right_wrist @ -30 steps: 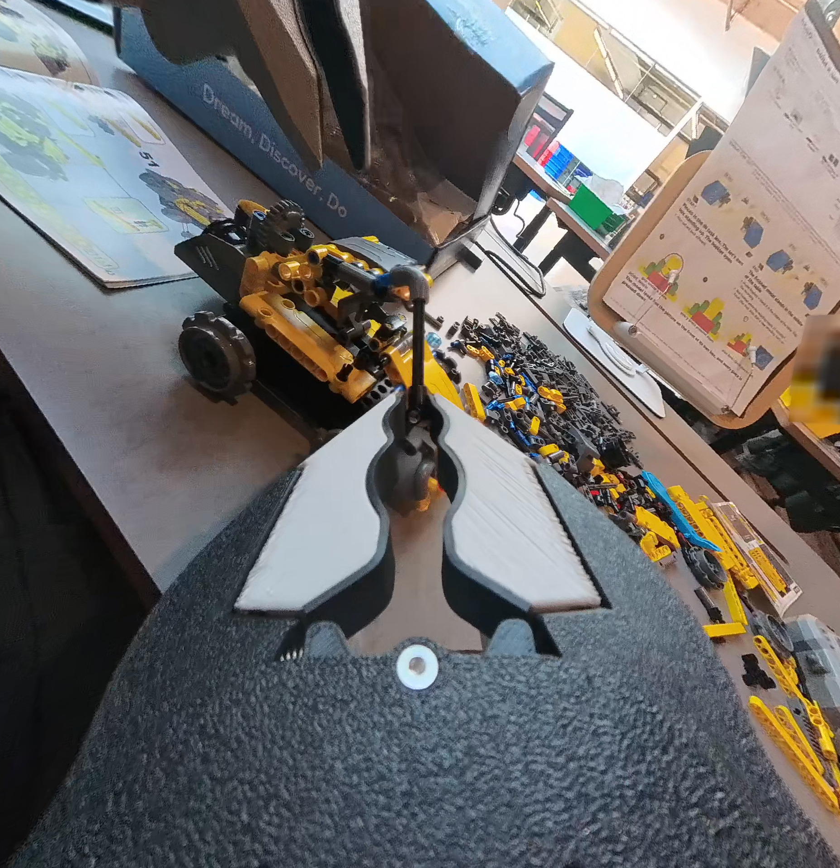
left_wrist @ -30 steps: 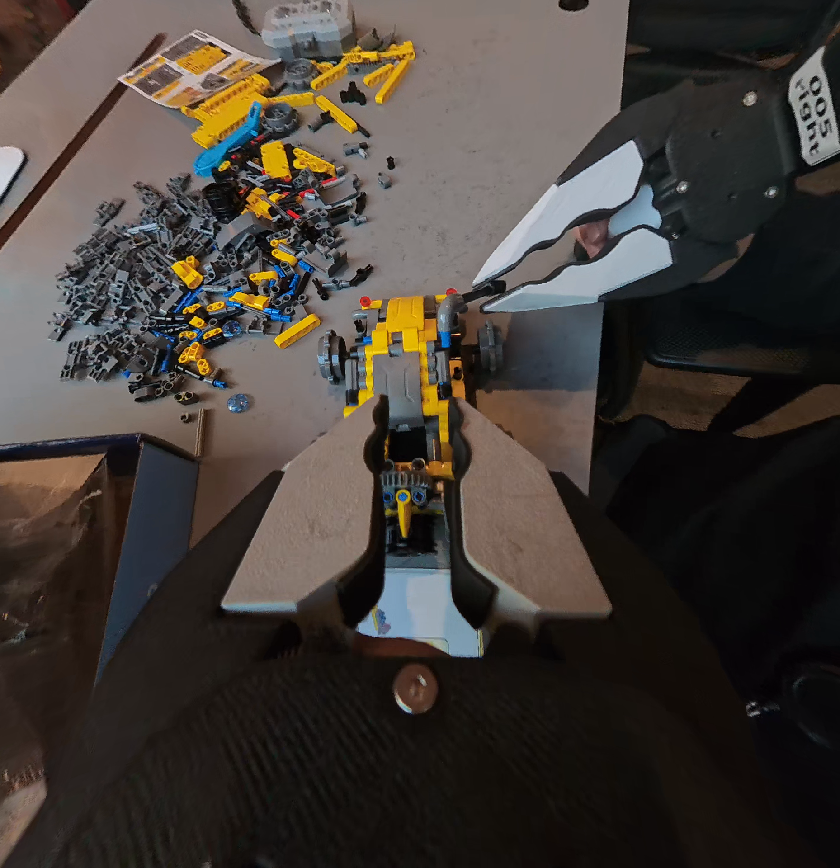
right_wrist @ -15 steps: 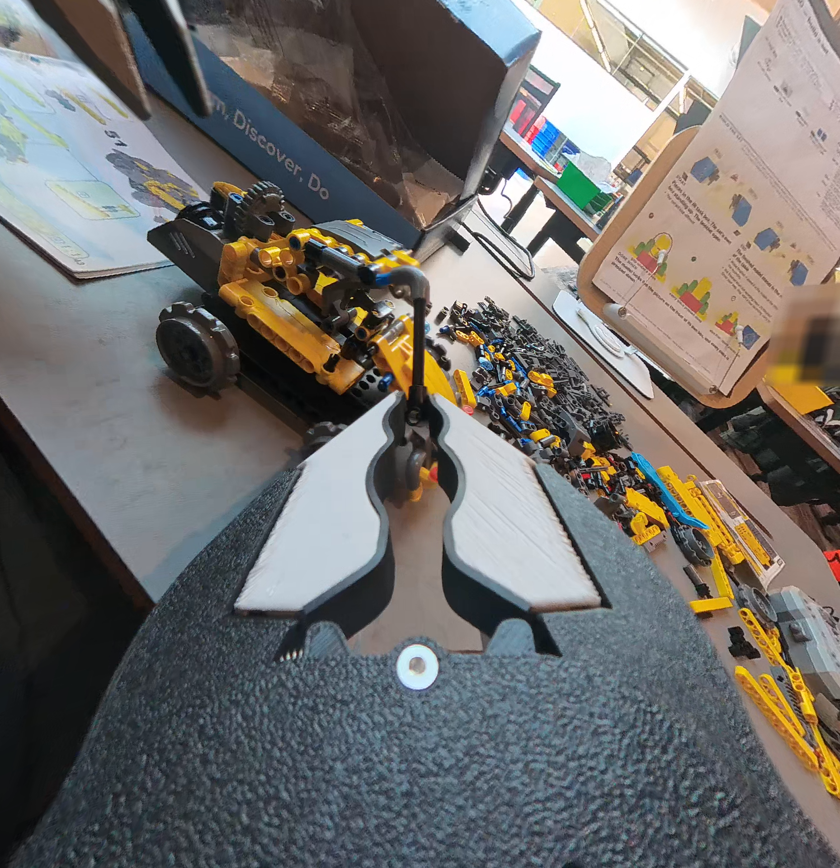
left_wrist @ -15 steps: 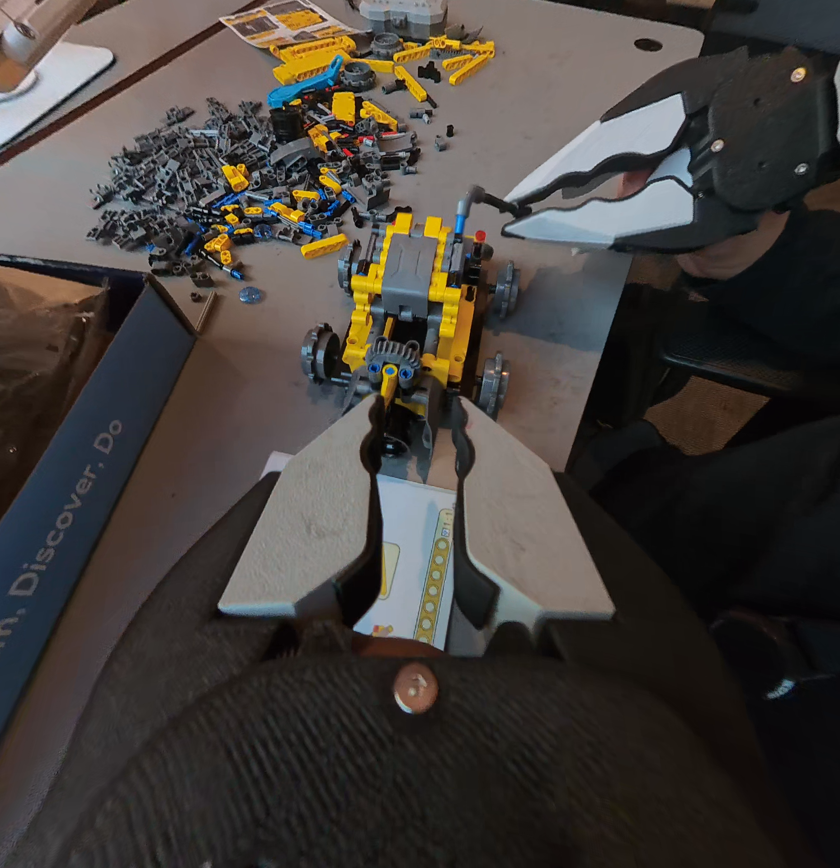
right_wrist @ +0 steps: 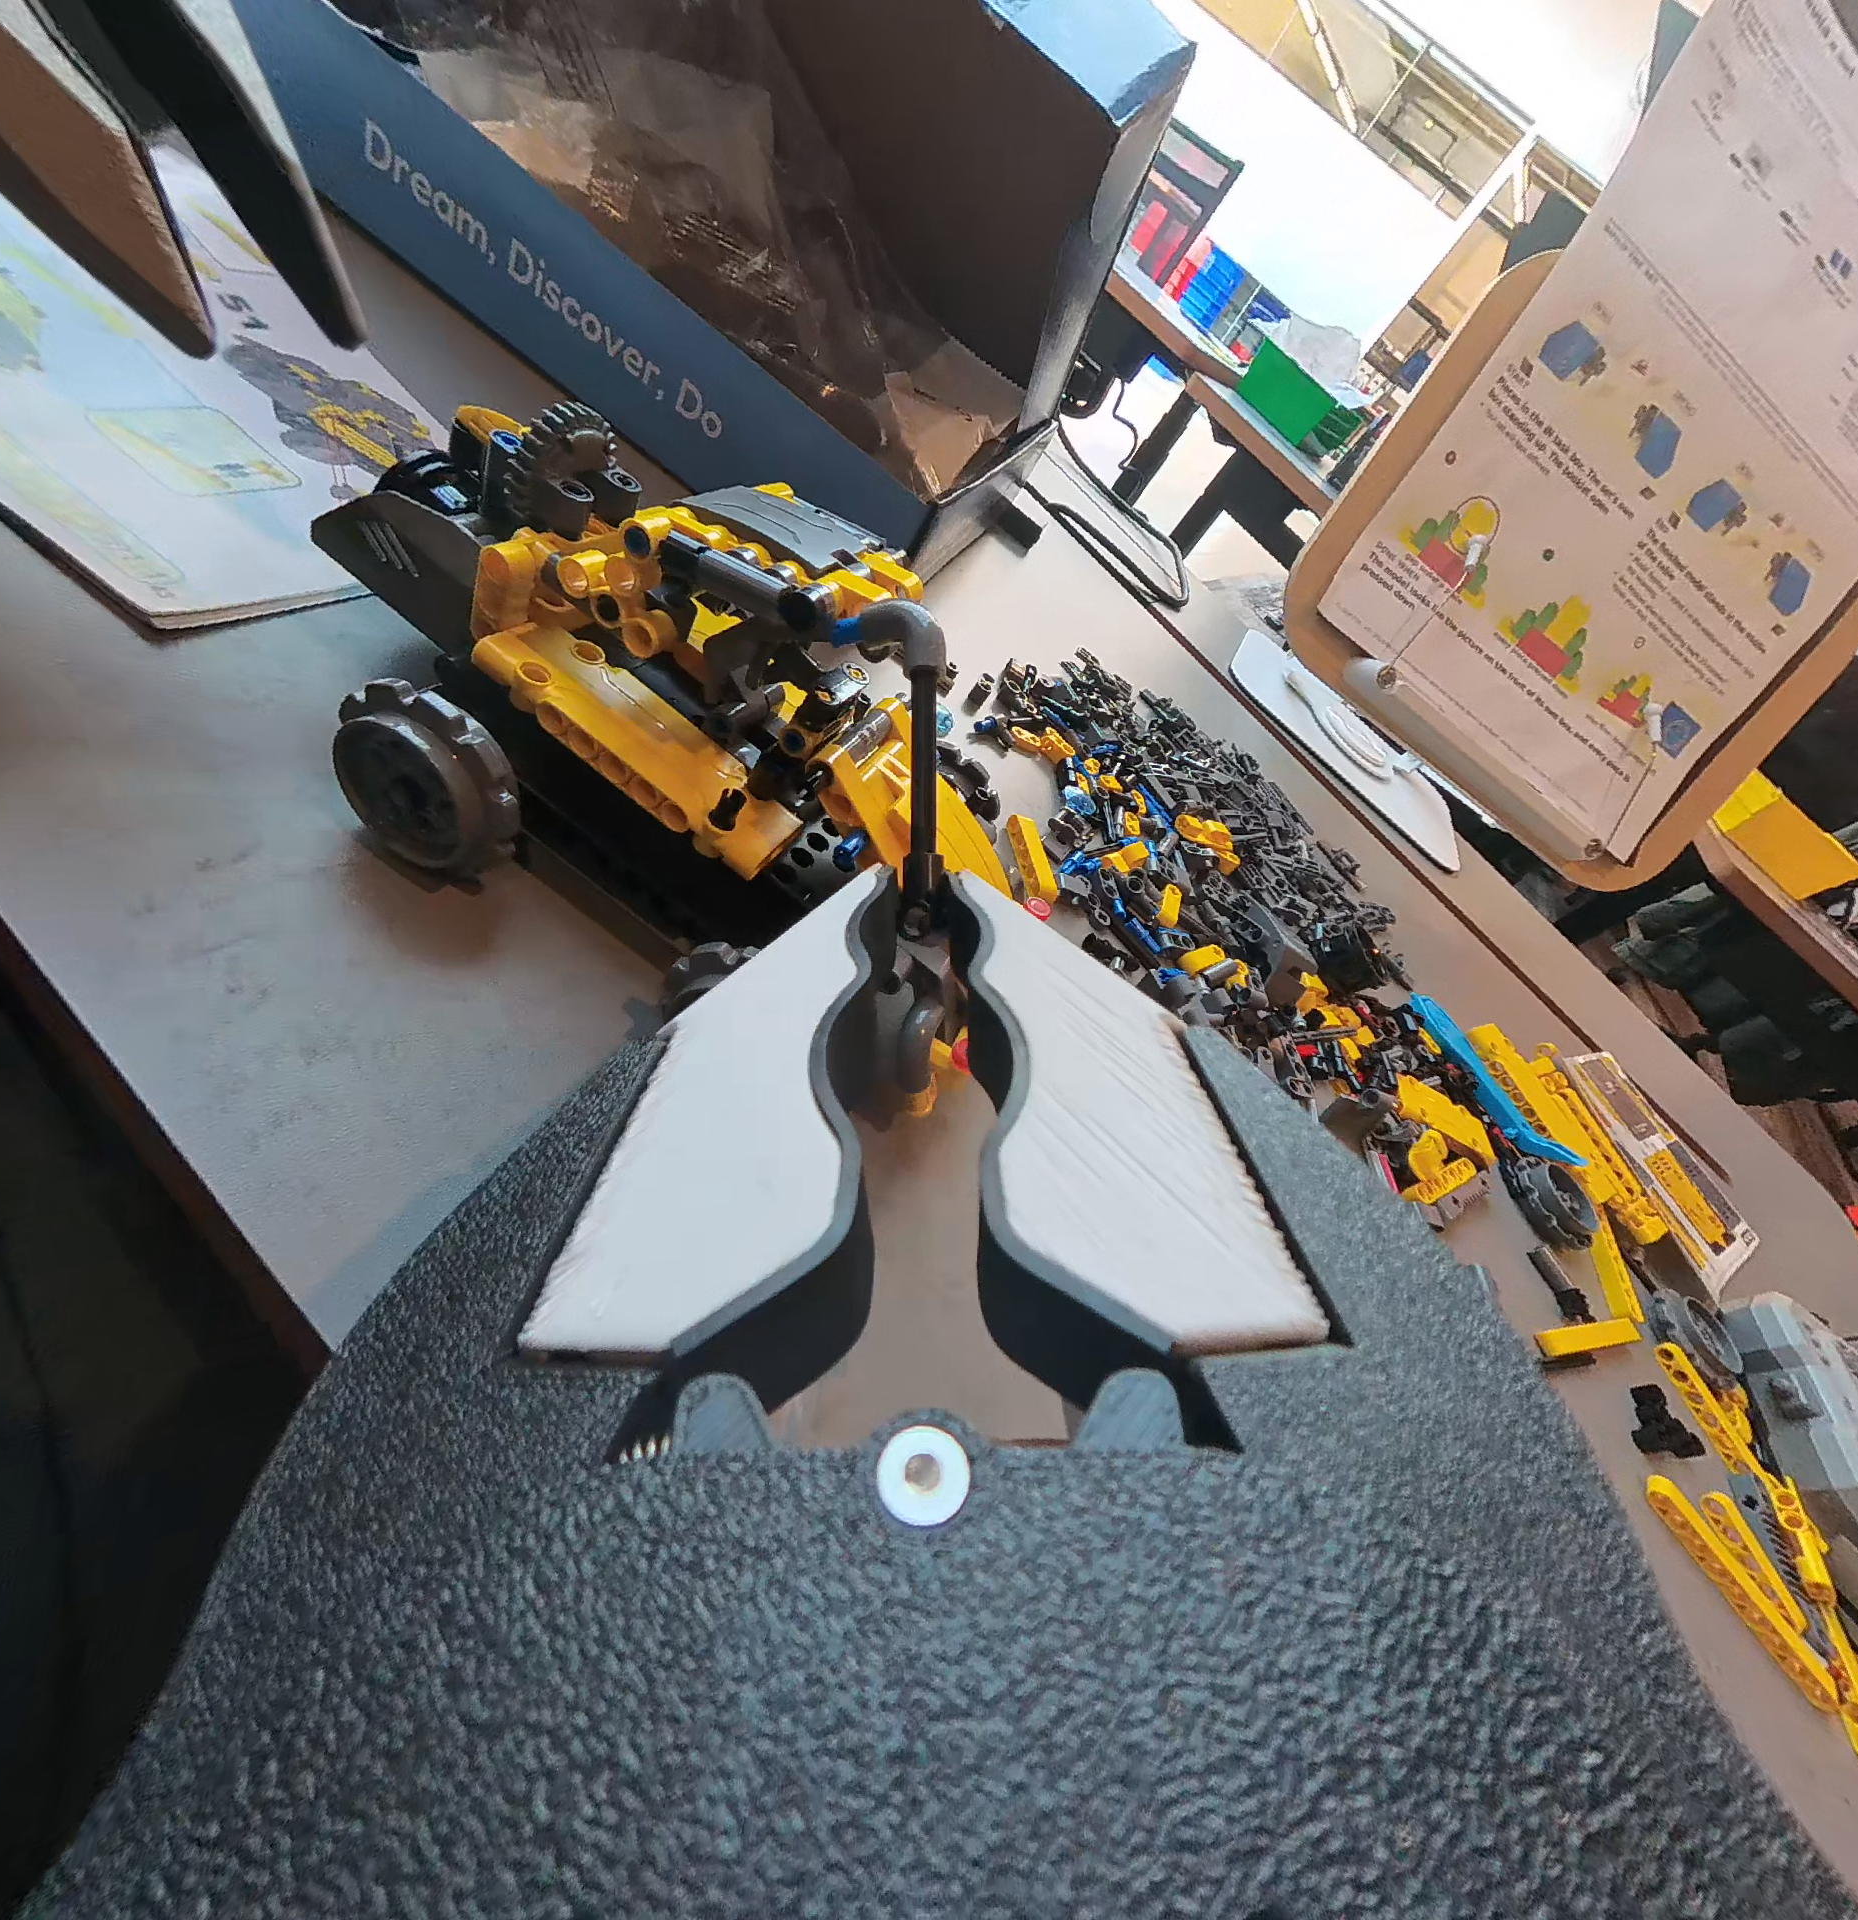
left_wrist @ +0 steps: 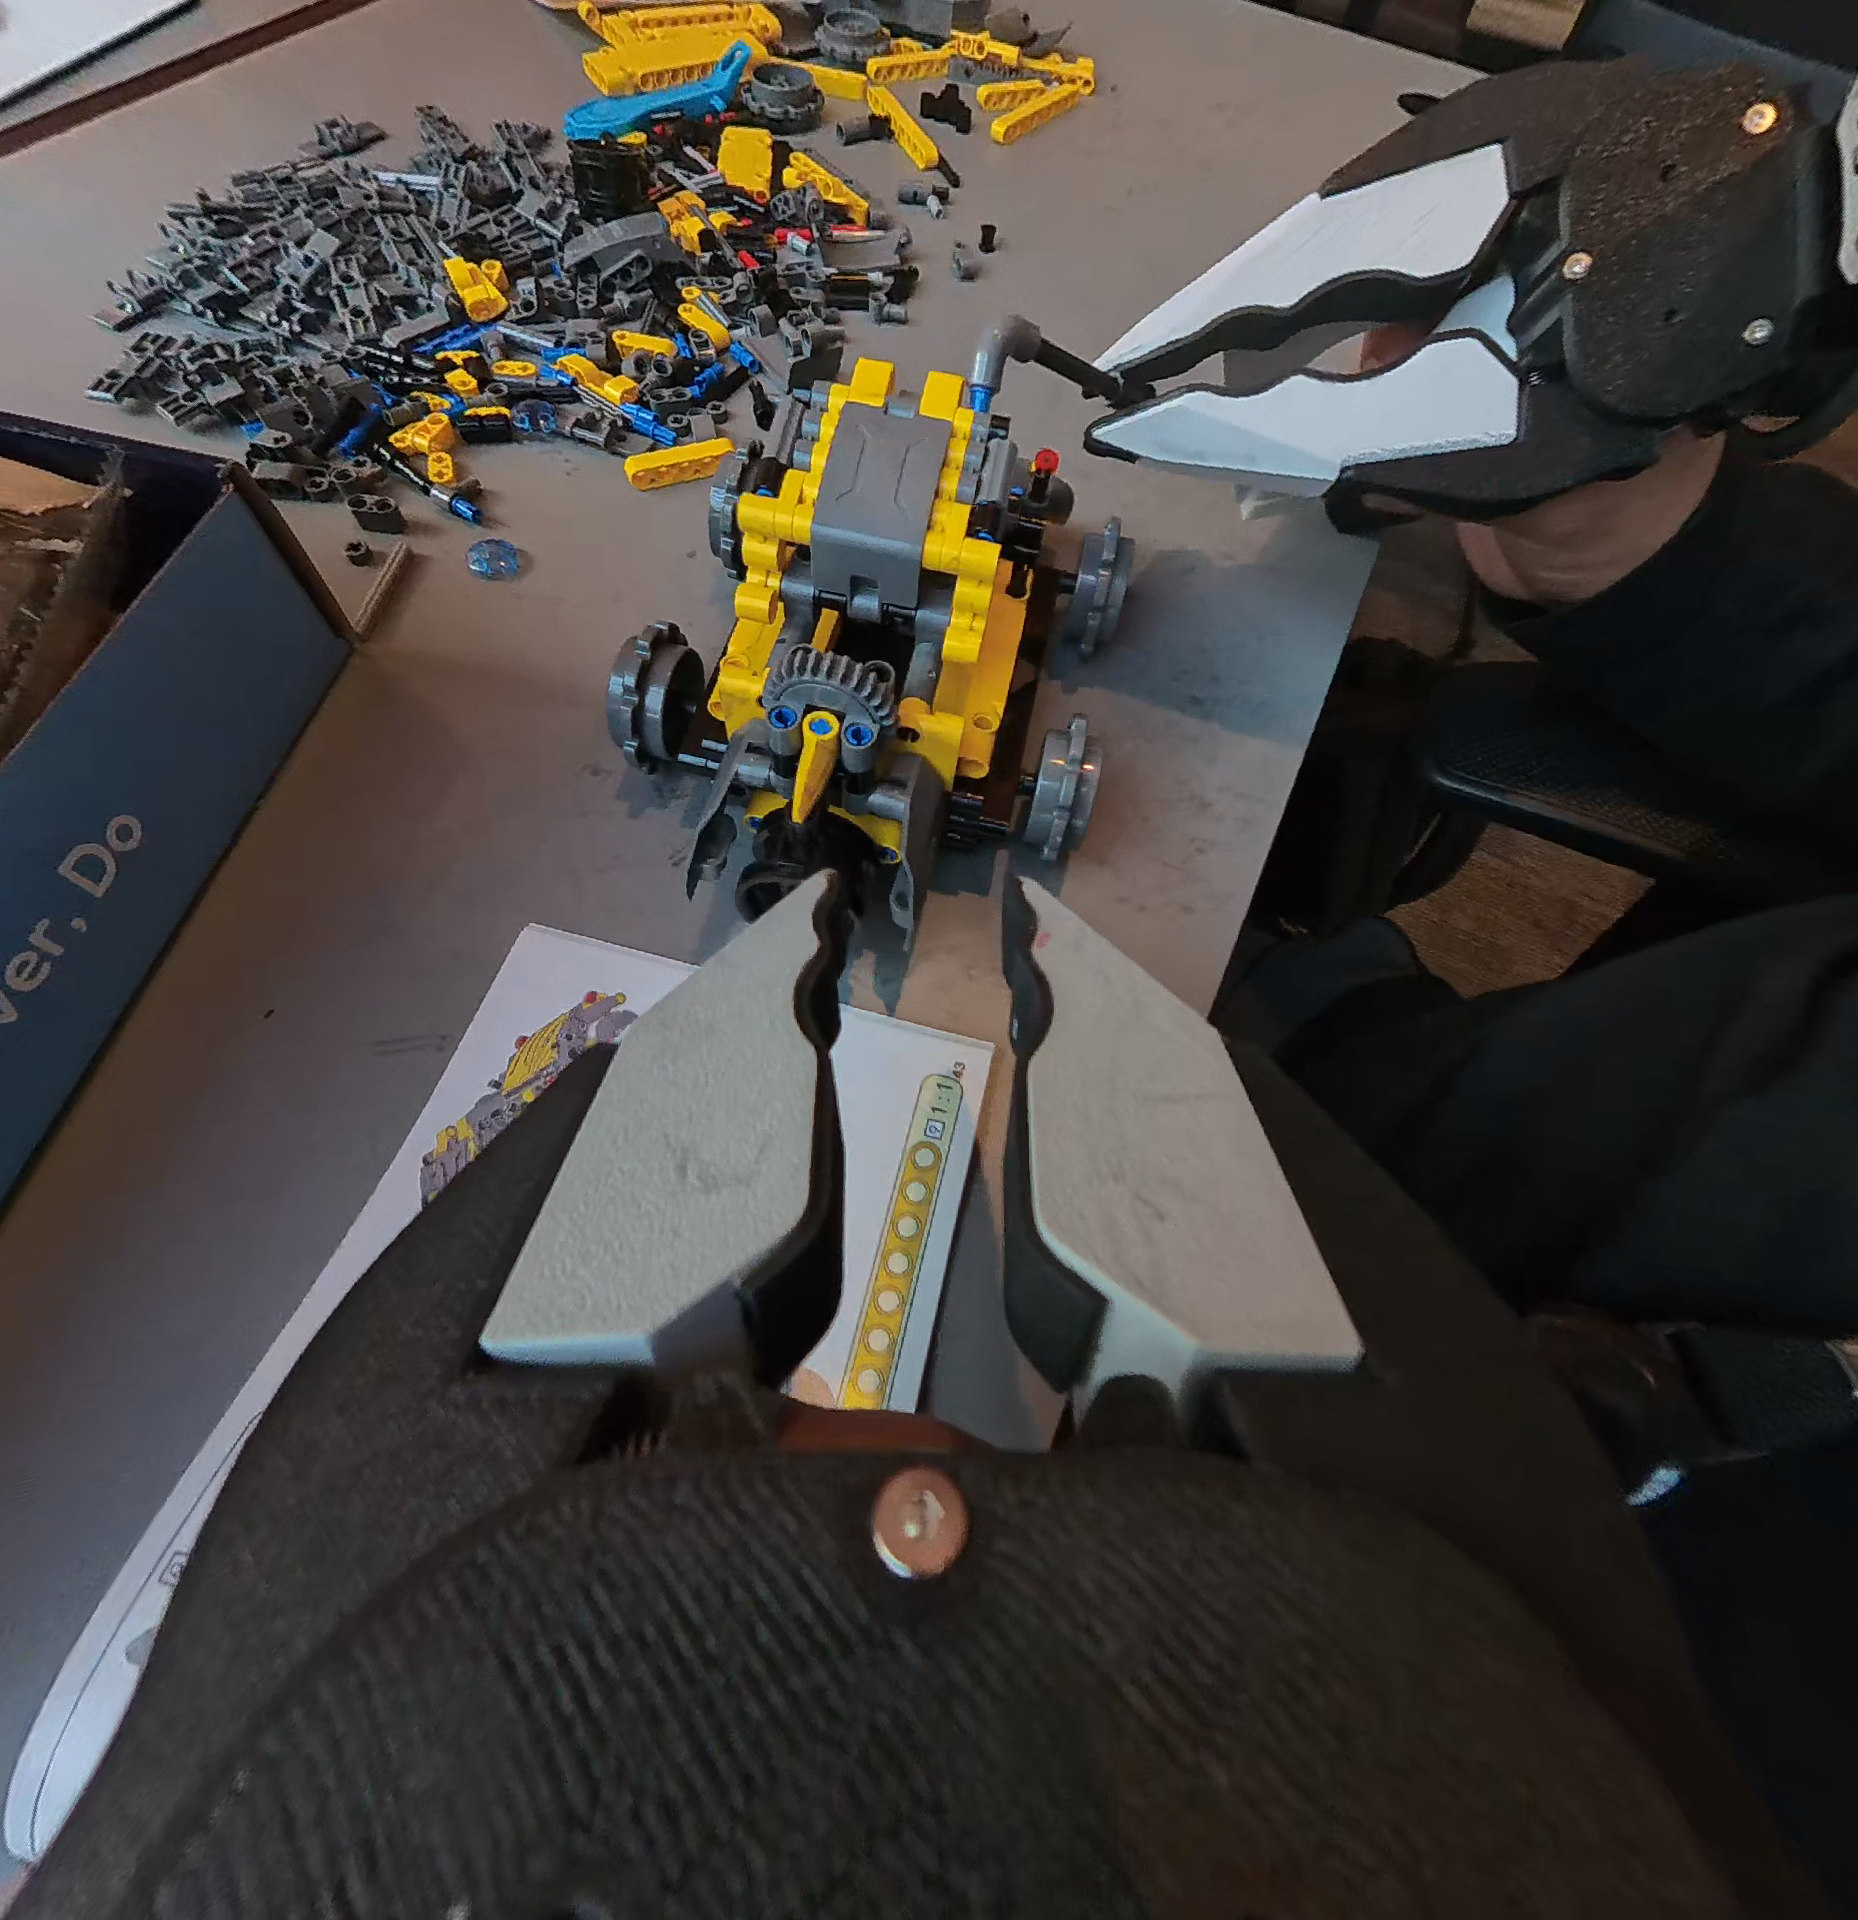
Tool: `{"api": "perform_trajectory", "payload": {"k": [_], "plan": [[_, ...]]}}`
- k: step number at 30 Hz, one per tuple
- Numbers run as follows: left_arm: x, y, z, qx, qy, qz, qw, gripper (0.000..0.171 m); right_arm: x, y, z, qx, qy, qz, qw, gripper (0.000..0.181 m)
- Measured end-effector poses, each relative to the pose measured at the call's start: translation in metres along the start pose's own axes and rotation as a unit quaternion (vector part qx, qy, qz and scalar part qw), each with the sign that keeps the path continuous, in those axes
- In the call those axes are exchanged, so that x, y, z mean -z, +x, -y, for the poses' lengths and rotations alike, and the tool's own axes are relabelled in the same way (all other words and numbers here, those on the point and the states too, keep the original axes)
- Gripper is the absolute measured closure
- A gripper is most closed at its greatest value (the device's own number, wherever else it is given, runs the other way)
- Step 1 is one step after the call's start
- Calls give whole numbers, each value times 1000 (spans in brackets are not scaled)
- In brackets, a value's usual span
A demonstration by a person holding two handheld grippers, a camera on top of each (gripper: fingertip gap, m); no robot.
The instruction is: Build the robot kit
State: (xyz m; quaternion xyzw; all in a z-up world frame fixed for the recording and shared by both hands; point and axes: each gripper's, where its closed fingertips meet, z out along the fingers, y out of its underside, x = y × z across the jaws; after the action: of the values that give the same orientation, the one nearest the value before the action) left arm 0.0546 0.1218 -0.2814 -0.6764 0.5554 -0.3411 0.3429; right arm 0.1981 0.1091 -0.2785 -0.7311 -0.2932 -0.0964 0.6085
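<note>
A yellow and grey brick vehicle model (left_wrist: pixel 883 582) with grey toothed wheels stands on the grey table. My left gripper (left_wrist: pixel 920 899) is open and empty, just behind the model's rear gear, above an instruction booklet (left_wrist: pixel 592 1049). My right gripper (right_wrist: pixel 920 891) is shut on a thin black axle (right_wrist: pixel 921 769). The axle ends in a grey elbow piece (right_wrist: pixel 912 627) joined to the model (right_wrist: pixel 634 665). In the left wrist view the right gripper (left_wrist: pixel 1107 410) comes in from the right and holds the axle (left_wrist: pixel 1065 364) at the model's far right corner.
A heap of loose grey, black, yellow and blue parts (left_wrist: pixel 437 281) (right_wrist: pixel 1195 862) lies beyond the model. An open dark blue box (left_wrist: pixel 125 748) (right_wrist: pixel 592 301) stands left. A stand with a printed sheet (right_wrist: pixel 1631 416) is behind. The table edge (left_wrist: pixel 1309 727) runs close to the model's right wheels. The grippers' ends are close to 15 cm from one another.
My left gripper has let go of the model's rear, pulled back over the booklet and opened wider. My right gripper has kept hold of the black axle.
</note>
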Motion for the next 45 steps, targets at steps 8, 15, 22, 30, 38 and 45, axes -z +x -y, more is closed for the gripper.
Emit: {"api": "perform_trajectory", "payload": {"k": [8, 15, 22, 30, 38, 45], "plan": [[2, 4, -3, 4, 0, -5, 1000, 145, 4, 4, 6, -10, 19, -9, 1000, 174], [-1, 19, 27, -36, 28, -25, 999, 145, 16, -10, 41, 42, 87, -7, 995, 174], [-13, 45, 57, -119, 33, -80, 989, 148, 23, -46, 65, 123, 121, 15, 985, 174], [-22, 67, 12, -21, 40, -42, 998, 118, 24, -68, 60, 152, 116, 48, 980, 174], [16, 53, -29, 70, 99, 16, 992, 123, 9, -96, 84, 204, 119, 34, 971, 174], [43, 46, -52, 113, 142, 30, 983, 134, -8, -124, 97, 243, 108, 84, 960, 174]]}}
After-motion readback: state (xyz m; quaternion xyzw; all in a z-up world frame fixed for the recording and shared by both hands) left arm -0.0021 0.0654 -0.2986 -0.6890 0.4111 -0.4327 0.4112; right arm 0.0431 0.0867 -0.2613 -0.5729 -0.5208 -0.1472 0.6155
